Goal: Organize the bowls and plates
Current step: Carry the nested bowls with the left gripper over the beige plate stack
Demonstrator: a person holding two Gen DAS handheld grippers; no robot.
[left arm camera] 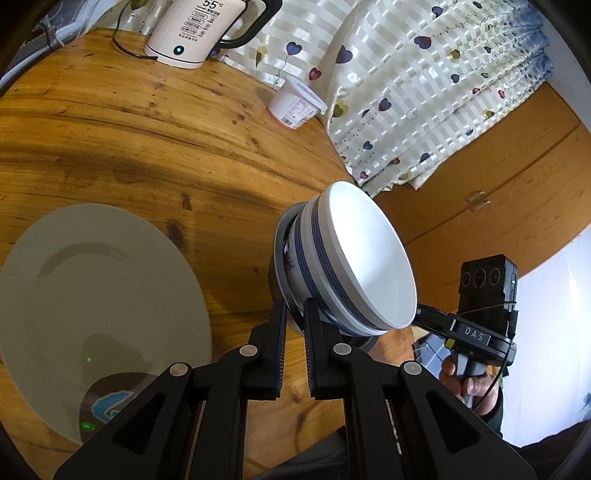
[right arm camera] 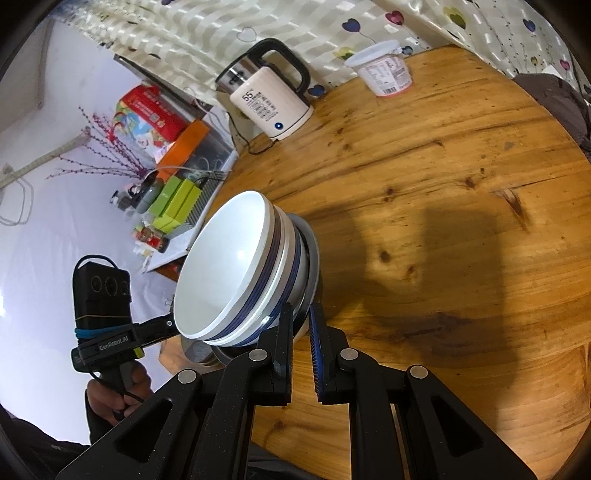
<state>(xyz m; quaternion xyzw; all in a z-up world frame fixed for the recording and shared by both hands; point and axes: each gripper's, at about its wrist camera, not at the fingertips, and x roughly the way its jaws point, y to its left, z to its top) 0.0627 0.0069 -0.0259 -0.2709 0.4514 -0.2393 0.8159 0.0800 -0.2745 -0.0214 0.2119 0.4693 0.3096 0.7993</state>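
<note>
Both fingers [left arm camera: 295, 306] downward, pinching bowls [left arm camera: 354, 266].

A round wooden table [left arm camera: 147, 122] carries a plate [left arm camera: 92, 295], kettle [left arm camera: 192, 33] and yogurt tub [left arm camera: 295, 103].

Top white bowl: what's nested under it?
Under the top white bowl: a second blue-banded bowl, then a grey dish rim. Their insides are covered.

Left wrist: looks along my left gripper [left arm camera: 295, 306], angled down, close over the round wooden table [left arm camera: 129, 122].
Right wrist: the same along my right gripper [right arm camera: 303, 314].
Shared: the stacked blue-striped white bowls [left arm camera: 369, 258], cream electric kettle [right arm camera: 269, 99].
</note>
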